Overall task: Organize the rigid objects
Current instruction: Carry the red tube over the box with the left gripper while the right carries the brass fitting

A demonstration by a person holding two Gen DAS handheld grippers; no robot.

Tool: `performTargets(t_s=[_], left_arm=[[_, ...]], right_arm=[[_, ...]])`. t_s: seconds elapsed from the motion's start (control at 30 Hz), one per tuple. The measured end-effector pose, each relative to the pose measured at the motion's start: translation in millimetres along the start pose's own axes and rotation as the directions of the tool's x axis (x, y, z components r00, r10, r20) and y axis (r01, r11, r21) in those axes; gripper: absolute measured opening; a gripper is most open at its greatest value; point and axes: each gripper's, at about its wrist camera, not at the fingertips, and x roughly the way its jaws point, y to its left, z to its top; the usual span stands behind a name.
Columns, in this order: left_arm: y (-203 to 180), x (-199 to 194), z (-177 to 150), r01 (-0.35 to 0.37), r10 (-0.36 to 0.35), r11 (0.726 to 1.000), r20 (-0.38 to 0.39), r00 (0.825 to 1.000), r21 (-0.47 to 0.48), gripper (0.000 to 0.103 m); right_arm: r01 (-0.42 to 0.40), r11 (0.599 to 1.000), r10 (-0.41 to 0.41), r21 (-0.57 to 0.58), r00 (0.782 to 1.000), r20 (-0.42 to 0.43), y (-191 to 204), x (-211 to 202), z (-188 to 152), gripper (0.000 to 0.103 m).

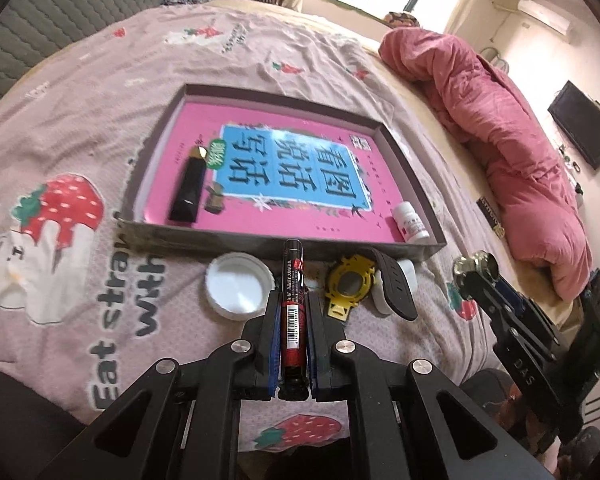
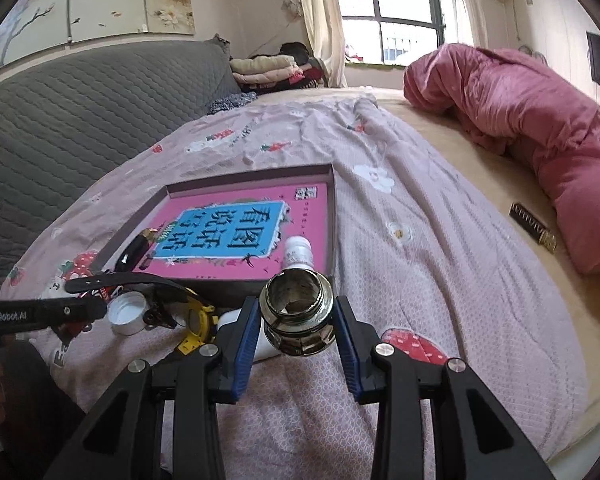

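My left gripper [image 1: 293, 304] is shut on a red and black marker pen [image 1: 293, 300], held lengthwise just short of the shallow box [image 1: 416, 168]. The box holds a pink book [image 1: 284, 168], a black tube [image 1: 189, 188] and a small white bottle [image 1: 410, 226]. On the bedspread in front of the box lie a white lid [image 1: 238, 284] and a yellow watch [image 1: 350, 284] with a black strap. My right gripper [image 2: 298, 320] is shut on a shiny metal fitting [image 2: 298, 312], raised above the bed near the box's corner [image 2: 332, 208]; the fitting [image 1: 476, 274] also shows at the right of the left wrist view.
A rolled pink quilt [image 2: 532, 120] lies along the right side of the bed. A dark flat bar [image 2: 534, 228] rests on the beige sheet beside it. A grey quilted headboard [image 2: 80, 104] stands on the left and folded clothes [image 2: 272, 70] sit at the far end.
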Motion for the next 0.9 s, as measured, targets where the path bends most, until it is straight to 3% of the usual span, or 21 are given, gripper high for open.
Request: performTargets(t_s=[0.67, 0.9], left_arm=[[-7, -41, 8, -0.027, 0.019, 0.997, 0.119, 0.993, 0.069, 0.010], [-10, -53, 15, -0.015, -0.001, 0.996, 0.173, 0.985, 0.091, 0.010]], right_arm=[[-0.042, 0.995, 0.053, -0.096, 0.993, 0.108, 50, -44, 26, 0.037], [-0.065, 0.996, 0.074, -0.069, 0.987, 0.140, 58, -46, 43, 0.037]])
